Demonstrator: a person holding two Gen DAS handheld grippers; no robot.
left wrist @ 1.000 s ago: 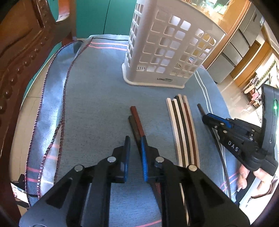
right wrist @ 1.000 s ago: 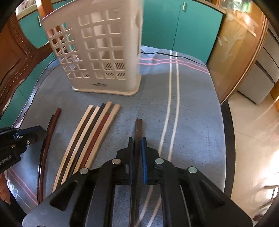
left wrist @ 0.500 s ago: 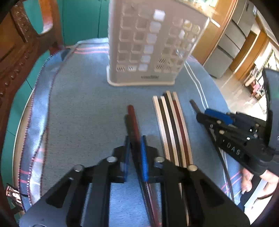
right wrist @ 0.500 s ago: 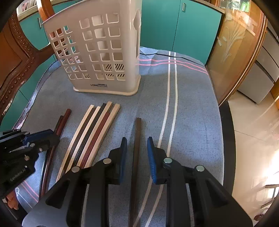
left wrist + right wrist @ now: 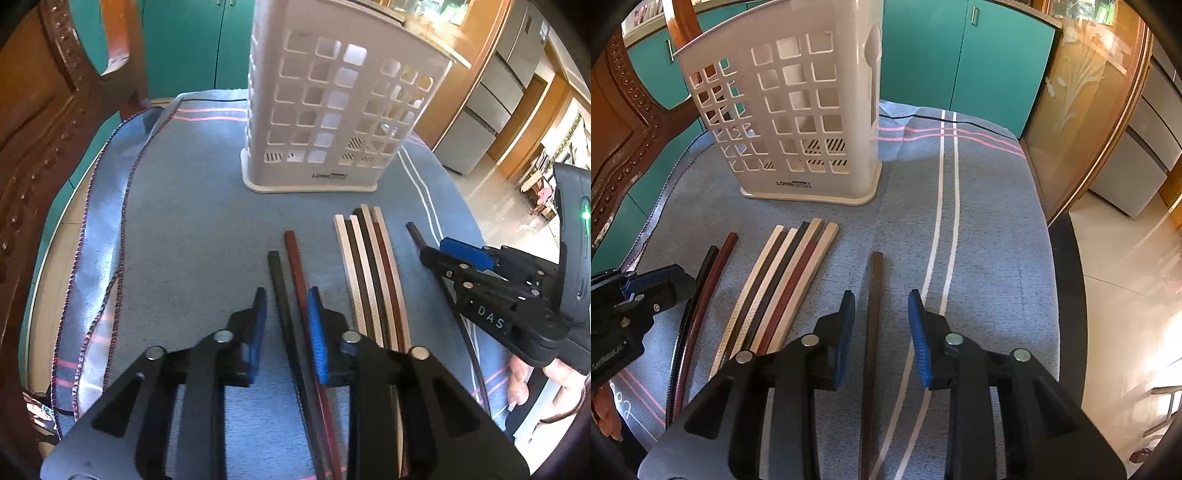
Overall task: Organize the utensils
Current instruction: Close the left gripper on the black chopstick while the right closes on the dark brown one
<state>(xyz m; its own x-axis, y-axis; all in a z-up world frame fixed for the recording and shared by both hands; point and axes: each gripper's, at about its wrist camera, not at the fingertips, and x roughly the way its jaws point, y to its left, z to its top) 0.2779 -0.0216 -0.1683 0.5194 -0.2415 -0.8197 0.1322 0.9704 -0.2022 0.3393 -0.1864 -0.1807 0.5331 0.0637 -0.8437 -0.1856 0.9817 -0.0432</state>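
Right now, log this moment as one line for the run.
left gripper: opening, over dark and red chopsticks | right gripper: opening, over brown chopstick | basket: upright | bundle: on cloth

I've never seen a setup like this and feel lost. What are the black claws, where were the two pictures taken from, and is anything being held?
There is no robot: a person holds a two-finger gripper in each hand, each carrying a camera looking along its fingers. One picture is from the left gripper, the other from the right gripper. On the blue cloth stand a white basket and chopsticks: a bundle, a dark pair and a single one. Both grippers' jaws are opening; the pair and the single chopstick lie between them, unheld.
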